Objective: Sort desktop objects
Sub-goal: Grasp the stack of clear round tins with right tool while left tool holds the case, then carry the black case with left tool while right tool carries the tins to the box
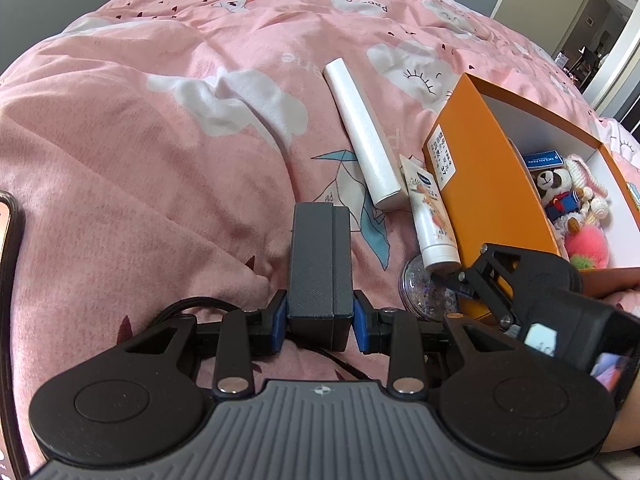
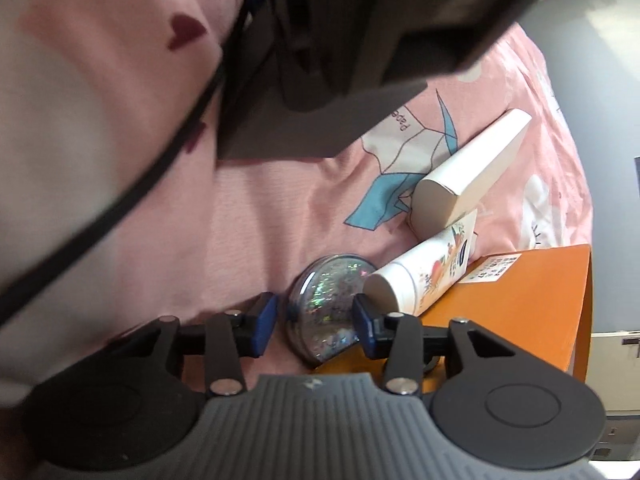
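left gripper (image 1: pixel 320 322) was clamped on a dark grey rectangular box (image 1: pixel 320 264), blue pads pressed against both of its long sides, box held end-on above the pink bedspread (image 1: pixel 140 160). a black cable (image 1: pixel 188 304) ran under the gripper.

right gripper (image 2: pixel 314 326) stood with its jaws apart around a round clear disc full of glitter (image 2: pixel 324 308). disc sat between the pads; left pad was clear of it, right pad at its edge, contact there unclear. so not gripping as far as the frames showed. in the left wrist view the right gripper (image 1: pixel 460 280) came in from the right with its tips at that same disc (image 1: pixel 428 288).

layout on the bedspread: disc lay against the near corner of the orange box (image 1: pixel 480 184), open top, white inside. a white hand cream tube (image 1: pixel 430 216) lay beside the orange box's side wall, cap end touching or just over the disc. a long white carton (image 1: pixel 362 132) lay just left of the tube, angled away.

inside the orange box: small plush dog (image 1: pixel 554 192), a knitted pink-and-white toy (image 1: pixel 588 184), a pink fuzzy ball (image 1: pixel 586 244), a blue card or packet (image 1: pixel 544 158).

left edge of the left wrist view showed a phone-like dark edge (image 1: pixel 10 240), too cropped to tell.
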